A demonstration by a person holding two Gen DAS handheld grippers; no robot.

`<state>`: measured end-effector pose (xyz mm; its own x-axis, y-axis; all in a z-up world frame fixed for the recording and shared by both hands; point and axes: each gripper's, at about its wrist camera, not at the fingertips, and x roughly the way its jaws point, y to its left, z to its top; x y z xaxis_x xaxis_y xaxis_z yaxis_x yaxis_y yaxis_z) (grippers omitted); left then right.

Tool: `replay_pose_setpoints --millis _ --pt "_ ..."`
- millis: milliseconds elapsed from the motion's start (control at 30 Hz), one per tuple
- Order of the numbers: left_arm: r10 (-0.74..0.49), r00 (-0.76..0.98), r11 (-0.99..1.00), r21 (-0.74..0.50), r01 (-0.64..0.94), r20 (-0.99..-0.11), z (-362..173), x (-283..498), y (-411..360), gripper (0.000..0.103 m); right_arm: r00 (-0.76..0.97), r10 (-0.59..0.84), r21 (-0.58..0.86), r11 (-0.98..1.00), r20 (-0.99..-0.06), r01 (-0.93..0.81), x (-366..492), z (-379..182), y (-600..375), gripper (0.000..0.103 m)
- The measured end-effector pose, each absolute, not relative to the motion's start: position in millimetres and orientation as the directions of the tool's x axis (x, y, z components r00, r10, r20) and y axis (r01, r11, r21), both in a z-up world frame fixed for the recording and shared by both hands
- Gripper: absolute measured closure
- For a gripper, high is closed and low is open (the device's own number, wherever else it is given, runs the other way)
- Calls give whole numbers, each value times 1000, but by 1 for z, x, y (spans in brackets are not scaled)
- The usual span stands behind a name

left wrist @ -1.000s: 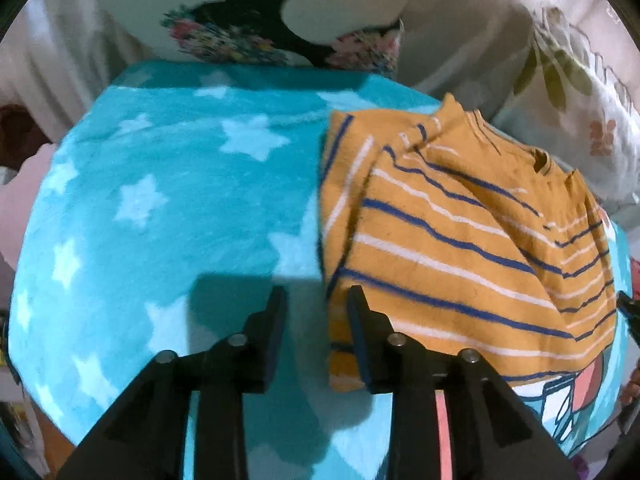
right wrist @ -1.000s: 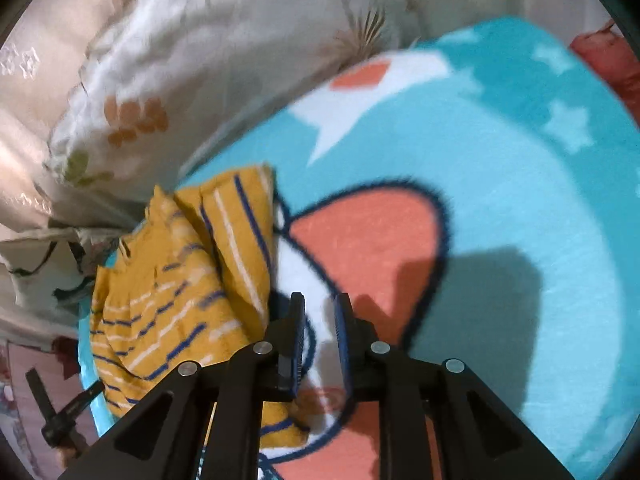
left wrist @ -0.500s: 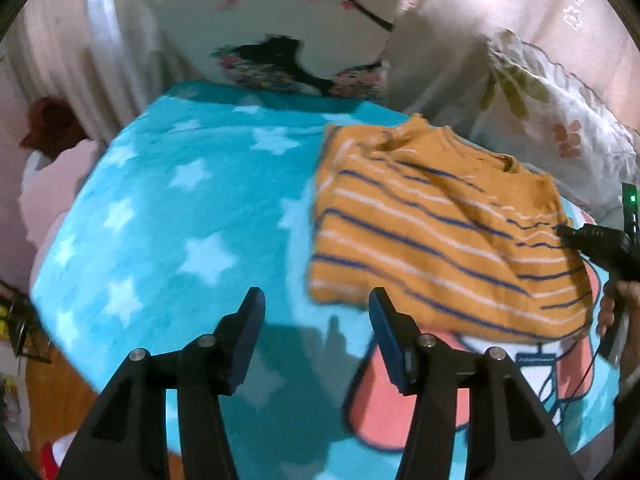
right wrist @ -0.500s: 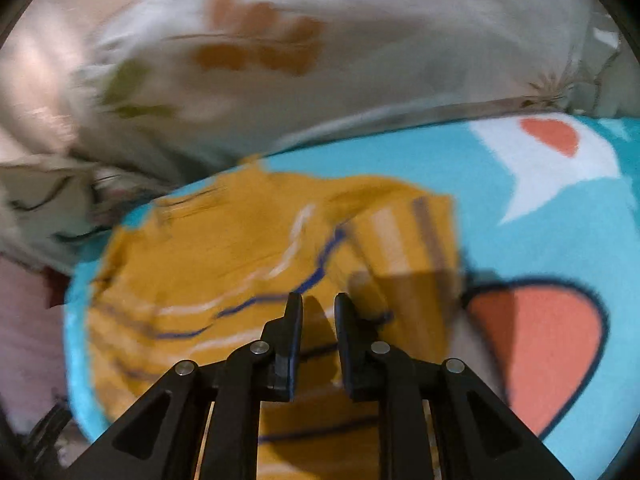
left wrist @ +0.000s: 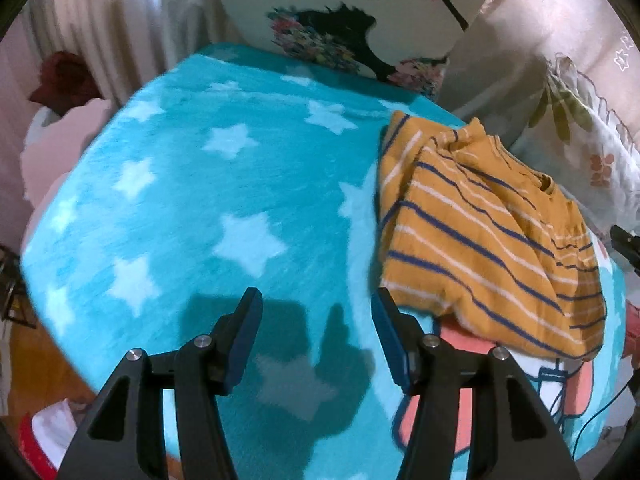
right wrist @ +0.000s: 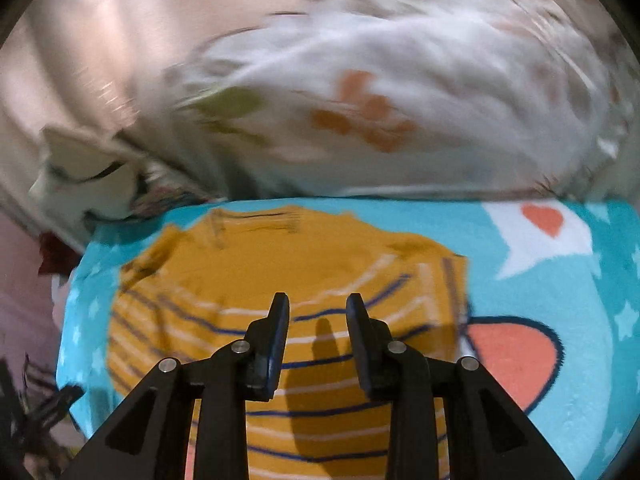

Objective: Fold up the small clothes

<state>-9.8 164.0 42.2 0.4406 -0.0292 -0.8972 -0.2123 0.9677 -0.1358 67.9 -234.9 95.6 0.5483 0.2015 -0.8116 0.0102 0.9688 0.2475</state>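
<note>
A small mustard-yellow shirt with blue and white stripes (left wrist: 484, 236) lies folded on a turquoise star blanket (left wrist: 192, 208), toward its right side. My left gripper (left wrist: 316, 316) is open and empty, above the blanket to the left of the shirt's near corner. In the right wrist view the shirt (right wrist: 280, 280) fills the middle. My right gripper (right wrist: 318, 320) is open and empty, held over the shirt's striped part.
Floral pillows (left wrist: 580, 128) and a printed cushion (left wrist: 360, 20) line the far edge of the blanket. The pillows also show blurred in the right wrist view (right wrist: 380, 100). A red and pink item (left wrist: 60, 80) sits off the left edge. A cartoon patch (right wrist: 516, 352) marks the blanket right of the shirt.
Both grippers have let go and opened. The left one pulled back and to the left of the shirt. The right one swung from the blanket's patch to over the shirt.
</note>
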Motion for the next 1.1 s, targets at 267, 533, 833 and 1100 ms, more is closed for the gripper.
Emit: replay_pose_setpoints --millis 267,533,833,1100 --pt "-108 422 975 -179 -132 -900 34 18 182 47 425 359 300 933 -831 -200 97 73 -77 71" --pt "-115 395 966 -195 -169 -911 26 25 229 47 339 404 353 913 -850 -205 146 31 19 71" --pt "-121 383 962 -204 -183 -916 21 24 253 46 266 348 317 936 -899 -151 192 -3 59 63" --pt "-145 375 959 -224 -176 -915 18 26 252 43 266 402 380 916 -876 -132 193 10 55 51"
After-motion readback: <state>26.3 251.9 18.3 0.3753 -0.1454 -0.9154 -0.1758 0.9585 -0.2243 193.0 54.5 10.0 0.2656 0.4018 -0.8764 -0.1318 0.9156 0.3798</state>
